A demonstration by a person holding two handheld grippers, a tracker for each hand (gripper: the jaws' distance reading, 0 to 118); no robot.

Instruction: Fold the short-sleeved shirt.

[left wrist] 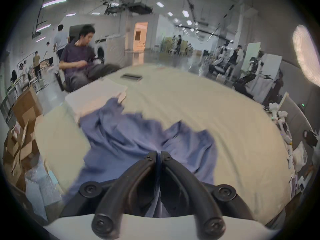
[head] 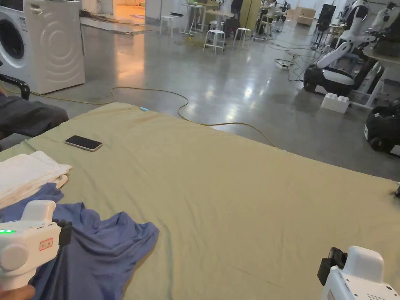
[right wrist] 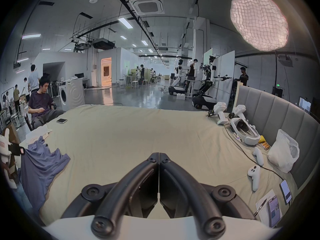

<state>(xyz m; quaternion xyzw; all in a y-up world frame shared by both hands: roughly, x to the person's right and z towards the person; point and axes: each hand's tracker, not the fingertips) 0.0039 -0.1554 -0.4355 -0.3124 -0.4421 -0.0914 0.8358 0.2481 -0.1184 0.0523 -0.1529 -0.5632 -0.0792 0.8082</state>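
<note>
The crumpled blue short-sleeved shirt (head: 97,250) lay bunched at the lower left of the head view, on the pale green sheet (head: 234,187) that covered the wide bed. Its soft cloth was heaped in deep folds, one lobe spread toward the middle of the sheet and a narrow tongue reaching up to the stack behind it. In the left gripper view the shirt (left wrist: 121,139) fanned out from the middle of the frame, creases running in toward the jaw tips. I had my left gripper (left wrist: 158,154) pinched on it: the two black jaws stood together with a strip of blue cloth between them. In the right gripper view the shirt (right wrist: 39,167) hung in long pleats at the left edge, lifted under the white body of the left gripper (right wrist: 10,150).

My right gripper (right wrist: 159,155) sat over bare sheet at the lower middle of its own frame, jaws pressed together with nothing between them, well apart from the shirt. In the head view its white body (head: 359,273) showed at the lower right corner.

A stack of folded white cloths (head: 27,174) touched the shirt's upper end at the left edge. A dark flat phone (head: 83,143) lay beyond that on the sheet. A white washing machine (head: 43,43) stood in the upper left.
</note>
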